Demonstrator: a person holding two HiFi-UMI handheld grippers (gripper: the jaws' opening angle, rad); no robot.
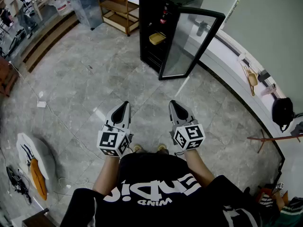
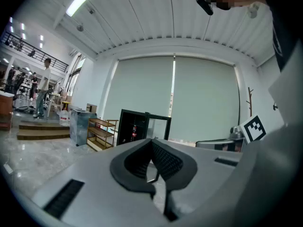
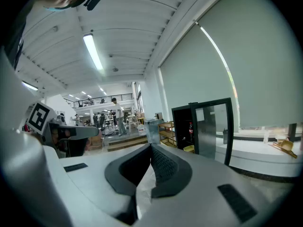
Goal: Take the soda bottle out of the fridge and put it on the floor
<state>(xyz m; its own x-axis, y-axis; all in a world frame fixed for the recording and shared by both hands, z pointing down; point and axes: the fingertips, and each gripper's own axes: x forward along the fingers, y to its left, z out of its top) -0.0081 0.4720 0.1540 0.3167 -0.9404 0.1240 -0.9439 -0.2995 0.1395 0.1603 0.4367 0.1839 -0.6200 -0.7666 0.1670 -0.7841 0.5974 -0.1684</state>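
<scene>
A black fridge (image 1: 154,27) stands on the grey tiled floor ahead, its glass door (image 1: 189,44) swung open to the right. The soda bottle (image 1: 164,17), dark with a red label, stands upright on an upper shelf inside. It also shows small in the left gripper view (image 2: 134,132) and the right gripper view (image 3: 191,128). My left gripper (image 1: 124,105) and right gripper (image 1: 173,104) are held side by side in front of the person's body, well short of the fridge. On both, the jaws are shut tip to tip with nothing between them.
A yellow container (image 1: 157,38) sits on a lower fridge shelf. A wooden shelf rack (image 1: 116,8) and a grey bin (image 1: 90,4) stand left of the fridge. A white ledge (image 1: 236,72) curves along the right. Steps (image 1: 47,39) rise at the far left.
</scene>
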